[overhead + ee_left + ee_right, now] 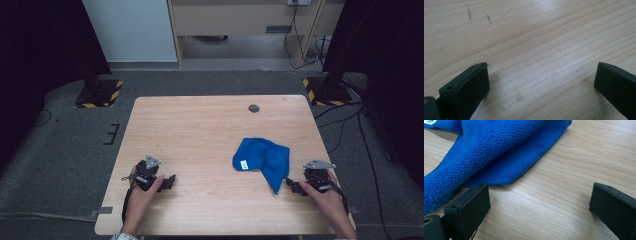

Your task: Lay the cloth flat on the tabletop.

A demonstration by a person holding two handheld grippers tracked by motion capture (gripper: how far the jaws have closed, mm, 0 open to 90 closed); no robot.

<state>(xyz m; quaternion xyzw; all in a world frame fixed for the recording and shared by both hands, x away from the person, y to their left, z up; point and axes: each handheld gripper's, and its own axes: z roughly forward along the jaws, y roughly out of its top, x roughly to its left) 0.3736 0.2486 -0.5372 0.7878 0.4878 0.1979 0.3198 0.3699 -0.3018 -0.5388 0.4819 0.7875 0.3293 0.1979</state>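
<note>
Black jaws of our right gripper [539, 202] stand wide apart and hold nothing; the blue cloth [499, 147] lies crumpled just beyond them, upper left of the frame. Our left gripper [167, 181], also spread wide and holding nothing, rests lower left on the table [200, 125]. We judge the approach step in hand: next, advance onto the cloth's near corner and close. A white tag [244, 164] shows; its print is unreadable.

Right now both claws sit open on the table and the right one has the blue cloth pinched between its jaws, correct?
Not quite. The right claw is open with bare table between its jaws; the blue cloth lies just ahead of them, as the right gripper view shows. Otherwise correct.
</note>
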